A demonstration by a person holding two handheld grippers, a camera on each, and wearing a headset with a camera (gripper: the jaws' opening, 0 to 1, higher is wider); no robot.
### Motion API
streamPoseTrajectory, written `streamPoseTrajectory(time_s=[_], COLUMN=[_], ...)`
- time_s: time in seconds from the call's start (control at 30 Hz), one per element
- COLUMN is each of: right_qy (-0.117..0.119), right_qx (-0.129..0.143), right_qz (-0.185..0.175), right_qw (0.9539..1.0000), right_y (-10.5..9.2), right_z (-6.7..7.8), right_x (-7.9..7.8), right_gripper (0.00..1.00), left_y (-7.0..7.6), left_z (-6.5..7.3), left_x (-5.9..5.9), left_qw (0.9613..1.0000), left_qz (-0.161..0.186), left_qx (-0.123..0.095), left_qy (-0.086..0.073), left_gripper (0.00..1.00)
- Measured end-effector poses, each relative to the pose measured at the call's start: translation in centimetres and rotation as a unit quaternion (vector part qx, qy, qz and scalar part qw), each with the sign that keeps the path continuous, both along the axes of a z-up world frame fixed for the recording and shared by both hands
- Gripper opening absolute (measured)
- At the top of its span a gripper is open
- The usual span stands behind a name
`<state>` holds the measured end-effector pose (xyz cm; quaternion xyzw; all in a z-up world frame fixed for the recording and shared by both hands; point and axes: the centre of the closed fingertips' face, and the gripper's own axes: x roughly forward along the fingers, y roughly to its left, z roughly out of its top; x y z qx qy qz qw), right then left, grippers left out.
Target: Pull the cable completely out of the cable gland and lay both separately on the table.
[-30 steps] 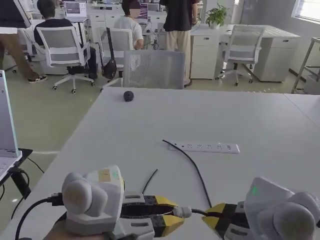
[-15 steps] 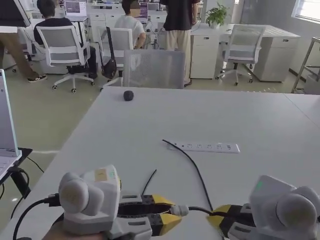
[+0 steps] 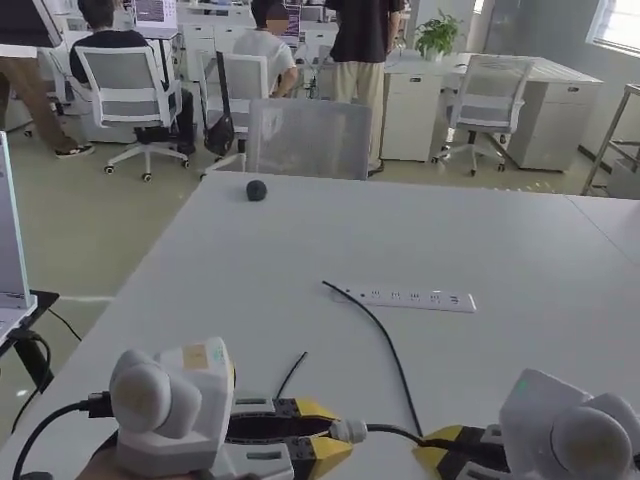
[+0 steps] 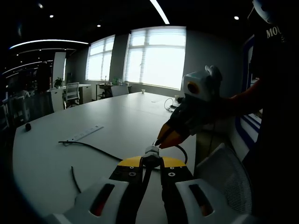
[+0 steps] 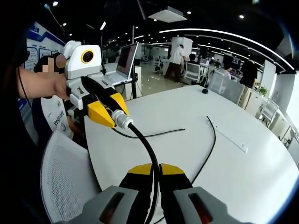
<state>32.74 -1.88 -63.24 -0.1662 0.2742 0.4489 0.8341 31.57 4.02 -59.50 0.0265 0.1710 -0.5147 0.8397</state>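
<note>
Left gripper [image 3: 328, 441] clamps the pale ribbed cable gland [image 3: 348, 431]. Its thin black cable [image 3: 390, 431] exits toward 3 o'clock, pinched in the right gripper [image 3: 424, 448].

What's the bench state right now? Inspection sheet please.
Surface: white table, no spills seen.
Job's things: cable gland still threaded on the black cable; not separated.
Clutter: power strip, small dark round object, short black wire.
Grippers: left gripper shut on the cable gland; right gripper shut on the cable beside it.
Cables: the cable's slack appears to run toward the power strip; join there unclear.
Surroundings: grey chair at the far edge, laptop at left, people behind.
</note>
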Motion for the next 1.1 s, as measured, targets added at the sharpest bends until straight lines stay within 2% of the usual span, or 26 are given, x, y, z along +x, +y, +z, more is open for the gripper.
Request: streamPoseTrajectory(time_s=[0.07,0.17,0.2,0.3,0.37,0.47,0.57,0.7,0.93,1.1], right_qy=[-0.004,-0.019,-0.03,-0.055,-0.061,-0.072,-0.07,-0.073,-0.069,-0.056], right_qx=[0.003,0.004,0.006,-0.019,-0.039,-0.047,-0.047,-0.072,-0.072,-0.062], right_qz=[0.002,0.01,0.024,0.06,0.079,0.093,0.099,0.116,0.111,0.093], right_qw=[1.0,0.9998,0.9992,0.9965,0.9942,0.9919,0.9915,0.9879,0.9888,0.9922], right_y=[0.1,0.7,1.2,2.2,2.8,3.6,4.1,3.9,3.8,3.8], right_z=[0.2,1.0,1.5,2.0,1.8,1.8,1.7,0.9,0.9,0.7], right_x=[0.1,0.1,-0.1,-0.6,-0.9,-1.1,-1.2,-1.2,-1.3,-1.2], right_gripper=[0.02,0.15,0.17,0.15,0.14,0.12,0.1,0.03,0.0,0.0], left_y=[0.0,-0.1,-0.1,-0.3,-0.3,-0.4,-0.6,-1.0,-0.9,-0.8], left_z=[-0.1,-0.2,-0.3,-0.3,-0.4,-0.7,-0.8,-1.4,-1.3,-1.3], left_x=[0.0,-0.1,-0.1,-0.1,-0.1,-0.2,-0.3,-0.7,-0.6,-0.5], left_qw=[1.0,1.0,1.0,1.0,0.9999,0.9997,0.9996,0.999,0.9993,0.9993], left_qz=[0.001,-0.002,-0.003,-0.005,-0.007,-0.016,-0.021,-0.03,-0.026,-0.026], left_qx=[0.0,0.001,0.001,0.003,0.006,0.014,0.018,0.03,0.025,0.026], left_qy=[0.001,0.004,0.005,0.008,0.009,0.011,0.011,0.011,0.012,0.012], left_gripper=[0.15,0.15,0.15,0.15,0.15,0.15,0.15,0.15,0.15,0.15])
